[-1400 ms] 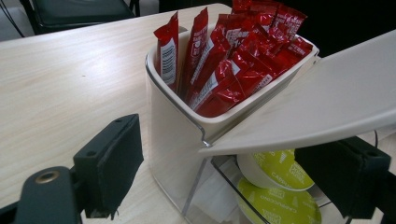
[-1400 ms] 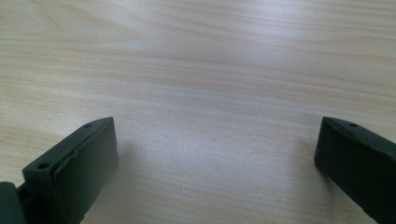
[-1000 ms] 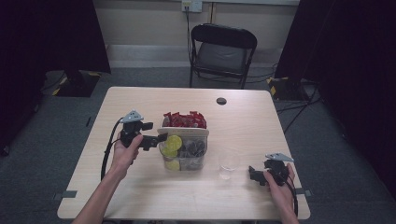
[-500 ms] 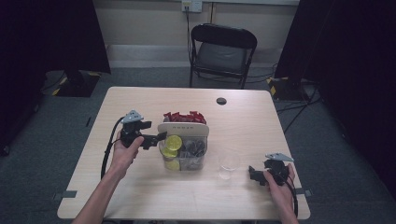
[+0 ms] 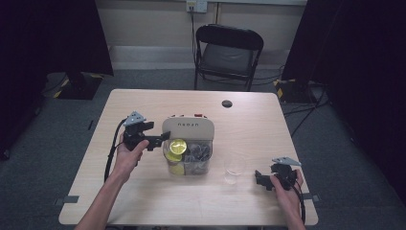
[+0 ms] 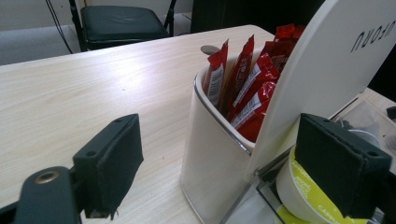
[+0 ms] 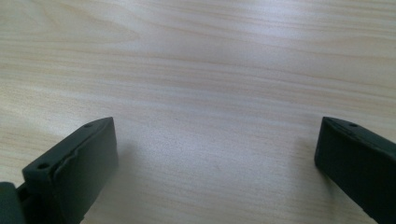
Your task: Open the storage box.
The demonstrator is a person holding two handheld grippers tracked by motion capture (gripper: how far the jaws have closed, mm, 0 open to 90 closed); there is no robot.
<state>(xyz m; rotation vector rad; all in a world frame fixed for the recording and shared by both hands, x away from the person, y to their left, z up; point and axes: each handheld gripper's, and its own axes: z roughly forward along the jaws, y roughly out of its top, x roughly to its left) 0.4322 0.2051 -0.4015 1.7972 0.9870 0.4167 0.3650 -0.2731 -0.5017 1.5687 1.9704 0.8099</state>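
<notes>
The wooden table [image 5: 143,201] is bearing a cream organiser box [image 5: 187,143] at its middle, whose rounded lid [image 5: 187,128] is tilting up over red sachets [image 6: 243,88] and yellow-topped capsules [image 5: 177,145]. The left gripper [image 5: 162,139] is at the lid's edge, jaws just closing, pads apart. The right gripper [image 5: 258,178] is resting released near a clear cup [image 5: 234,168].

left claw [image 5: 163,139] at organizer [image 5: 187,143] | glass [image 5: 234,168] near right claw [image 5: 259,178]

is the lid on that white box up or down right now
Up. The white lid stands tilted above the box, and red sachets show in the open compartment.
</notes>
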